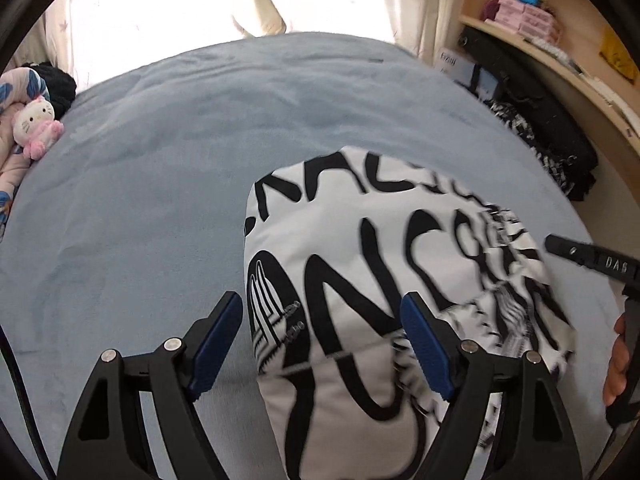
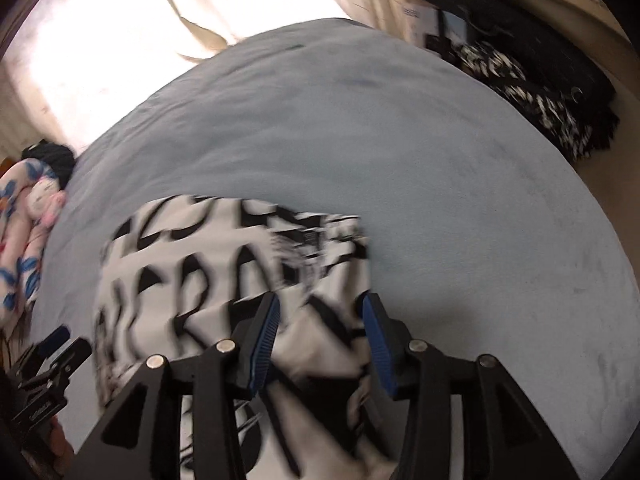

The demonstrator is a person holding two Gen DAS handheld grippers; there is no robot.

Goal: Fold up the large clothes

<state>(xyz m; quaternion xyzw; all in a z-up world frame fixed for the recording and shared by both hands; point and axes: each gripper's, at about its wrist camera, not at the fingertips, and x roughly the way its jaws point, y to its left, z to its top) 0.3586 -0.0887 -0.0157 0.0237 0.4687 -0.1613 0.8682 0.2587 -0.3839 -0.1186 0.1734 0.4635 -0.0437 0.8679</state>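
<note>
On the blue bed [image 1: 160, 200] lies the garment [image 1: 380, 280], a white piece with big black lettering, folded into a compact bundle toward the near right part of the bed. Left gripper [image 1: 320, 344] hangs over its near left edge with the jaws wide apart: the left pad [image 1: 218, 344] stands over bare bed just beside the cloth, the right pad [image 1: 426, 348] over the printed cloth, and neither pad presses on anything. From the right wrist view the right gripper [image 2: 318, 344] hovers over the garment's [image 2: 224, 264] near right edge, jaws about half open, white cloth showing in the gap; the frame is blurred, and the pads seem clear of the fabric, nothing pinched. A hand [image 1: 618, 364] holds the right gripper's handle at the frame's right edge. A plush toy [image 1: 36, 128] sits at the bed's far left, dark clothes [image 1: 552, 148] lie piled beside the shelf [image 1: 540, 52] at the right
</note>
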